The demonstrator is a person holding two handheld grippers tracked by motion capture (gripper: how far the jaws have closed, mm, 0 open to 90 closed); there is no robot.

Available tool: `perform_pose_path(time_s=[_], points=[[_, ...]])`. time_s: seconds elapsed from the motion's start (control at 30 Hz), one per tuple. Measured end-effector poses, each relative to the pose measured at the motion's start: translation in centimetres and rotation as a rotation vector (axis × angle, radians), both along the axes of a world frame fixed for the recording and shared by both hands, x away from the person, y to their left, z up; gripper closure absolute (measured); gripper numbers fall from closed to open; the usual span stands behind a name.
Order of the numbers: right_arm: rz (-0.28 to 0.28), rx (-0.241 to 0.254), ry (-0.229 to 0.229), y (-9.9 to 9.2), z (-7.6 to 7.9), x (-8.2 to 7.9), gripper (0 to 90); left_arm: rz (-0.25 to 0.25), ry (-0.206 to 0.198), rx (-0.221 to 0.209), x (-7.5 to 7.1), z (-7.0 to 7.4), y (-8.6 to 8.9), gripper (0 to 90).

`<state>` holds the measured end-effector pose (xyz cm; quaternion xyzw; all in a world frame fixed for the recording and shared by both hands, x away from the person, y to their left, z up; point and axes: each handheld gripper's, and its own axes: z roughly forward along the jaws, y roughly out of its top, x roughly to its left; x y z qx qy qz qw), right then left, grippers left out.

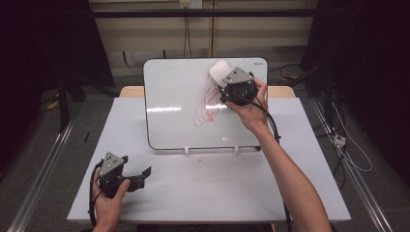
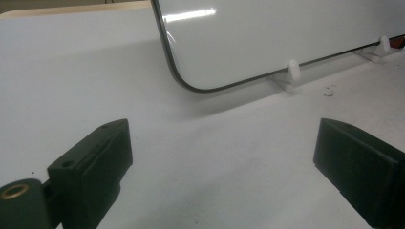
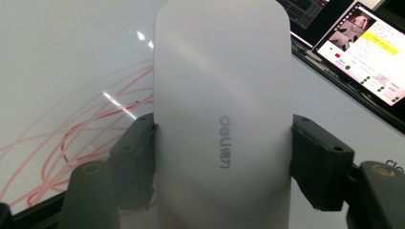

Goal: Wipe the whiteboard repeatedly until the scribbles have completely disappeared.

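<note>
White plastic, smooth and rounded at the ends: that is the eraser (image 3: 222, 119) you have clamped in your right gripper (image 1: 227, 83), the two black jaws pressing on its long sides about midway down, with grey lettering on its face just above the grip. In the high view the eraser (image 1: 220, 70) sticks out past the gripper's tip toward the board's upper right, over the top end of the red scribble (image 1: 208, 104). The scribble's loops run down and to the left from your tool; in the right gripper view the red lines (image 3: 71, 133) lie on the glossy surface just left of the left jaw, partly behind the eraser. Whether the eraser's underside touches the board you cannot tell from these views. The whiteboard (image 1: 169, 96) leans on two small white clips (image 2: 293, 71) at its lower edge and stands on the white table (image 1: 203, 188). Beyond the eraser's right side, a lit screen (image 3: 367, 52) shows past the board's edge. Your left gripper (image 1: 140, 175) rests well apart, low on the table near its front left corner, jaws spread wide with nothing between them, pointing toward the board's lower left corner (image 2: 191, 81).
</note>
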<state>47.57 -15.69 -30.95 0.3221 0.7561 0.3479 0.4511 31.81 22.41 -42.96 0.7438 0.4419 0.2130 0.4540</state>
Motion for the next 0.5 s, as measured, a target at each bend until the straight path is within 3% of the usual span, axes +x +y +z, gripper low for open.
perform_pose_path(time_s=[0.5], points=[[-0.047,-0.061,0.018,0.71,0.20,1.10,31.5,-0.017,-0.005,0.003,0.12,0.02,-0.24,5.9]])
